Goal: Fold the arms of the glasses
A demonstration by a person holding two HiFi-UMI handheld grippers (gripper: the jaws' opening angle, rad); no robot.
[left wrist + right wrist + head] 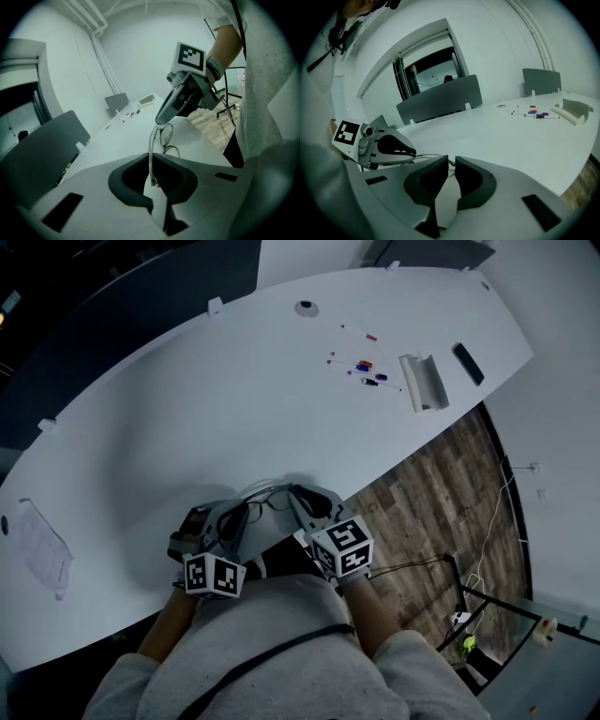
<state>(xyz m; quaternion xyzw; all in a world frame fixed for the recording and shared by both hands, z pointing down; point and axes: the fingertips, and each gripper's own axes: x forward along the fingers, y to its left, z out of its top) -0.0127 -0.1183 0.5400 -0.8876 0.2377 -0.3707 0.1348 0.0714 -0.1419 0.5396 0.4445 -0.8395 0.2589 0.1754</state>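
The glasses (270, 495) have a thin clear frame and hang just above the white table (187, 418) near its front edge, between my two grippers. My left gripper (246, 514) is shut on one arm of the glasses. In the left gripper view that arm (151, 159) runs up from between the pads to the lenses (167, 134). My right gripper (162, 121) has its tip against the top of the frame by the lenses. In its own view the right gripper (451, 162) shows a narrow gap between its pads, with thin frame parts just beyond them.
Several markers (366, 367), a white tray (424, 382) and a black bar (468, 364) lie at the table's far right. A sheet of paper (39, 549) lies at the left. The table's edge drops to a wooden floor (441, 493) on the right.
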